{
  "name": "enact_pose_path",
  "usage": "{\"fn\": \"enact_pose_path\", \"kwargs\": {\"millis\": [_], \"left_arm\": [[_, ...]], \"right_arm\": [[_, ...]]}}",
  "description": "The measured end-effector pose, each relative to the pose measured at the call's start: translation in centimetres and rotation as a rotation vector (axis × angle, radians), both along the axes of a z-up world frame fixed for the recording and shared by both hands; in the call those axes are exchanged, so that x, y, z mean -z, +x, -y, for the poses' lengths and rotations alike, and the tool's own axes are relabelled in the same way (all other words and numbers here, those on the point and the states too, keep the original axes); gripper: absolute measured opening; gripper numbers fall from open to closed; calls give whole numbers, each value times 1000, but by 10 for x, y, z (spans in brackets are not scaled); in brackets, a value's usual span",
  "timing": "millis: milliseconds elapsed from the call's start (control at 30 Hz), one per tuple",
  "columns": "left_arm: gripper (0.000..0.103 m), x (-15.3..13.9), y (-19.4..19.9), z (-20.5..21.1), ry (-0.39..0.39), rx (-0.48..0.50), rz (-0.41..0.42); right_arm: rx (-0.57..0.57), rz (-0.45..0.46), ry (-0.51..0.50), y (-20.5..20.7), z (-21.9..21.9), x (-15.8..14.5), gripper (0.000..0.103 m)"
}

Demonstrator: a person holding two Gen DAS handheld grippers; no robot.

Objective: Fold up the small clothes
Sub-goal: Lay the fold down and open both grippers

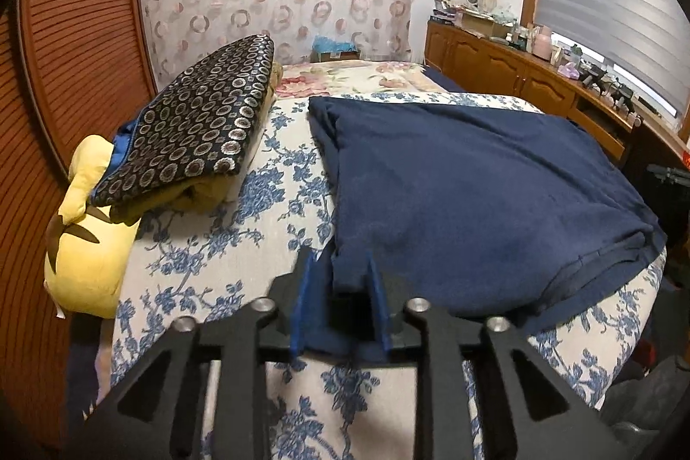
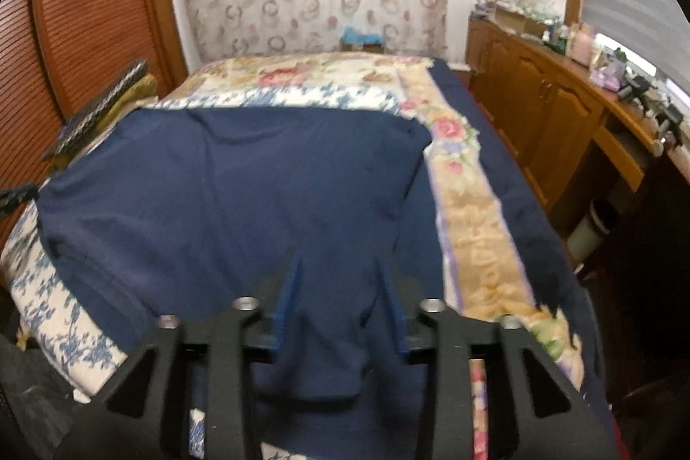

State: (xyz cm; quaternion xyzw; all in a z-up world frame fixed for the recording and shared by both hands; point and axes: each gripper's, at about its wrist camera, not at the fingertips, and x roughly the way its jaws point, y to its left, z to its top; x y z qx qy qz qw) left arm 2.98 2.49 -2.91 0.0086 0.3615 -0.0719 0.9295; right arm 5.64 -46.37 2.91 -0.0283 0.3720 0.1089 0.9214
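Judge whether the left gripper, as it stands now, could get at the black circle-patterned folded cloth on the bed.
Probably yes. The left gripper sits at the navy garment's near corner, jaws apart, and only bare floral bedspread lies between it and the patterned cloth to its left.

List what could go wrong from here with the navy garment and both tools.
1. The navy garment has its near edge lying between the parted fingers of the left tool and the right tool; pulling back could snag and undo the fold.
2. The garment's right side nears the bed edge and may slide off.
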Motion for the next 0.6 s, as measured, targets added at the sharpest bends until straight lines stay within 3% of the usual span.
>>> {"fn": "enact_pose_path", "kwargs": {"millis": [67, 333, 600], "left_arm": [[36, 1, -2, -2, -7, 4, -7], [40, 10, 8, -2, 0, 16, -58], [41, 25, 18, -8, -8, -12, -107]], "right_arm": [[2, 19, 0, 3, -1, -4, 49], [-109, 26, 3, 24, -50, 9, 51], [-188, -35, -4, 43, -88, 34, 51]]}}
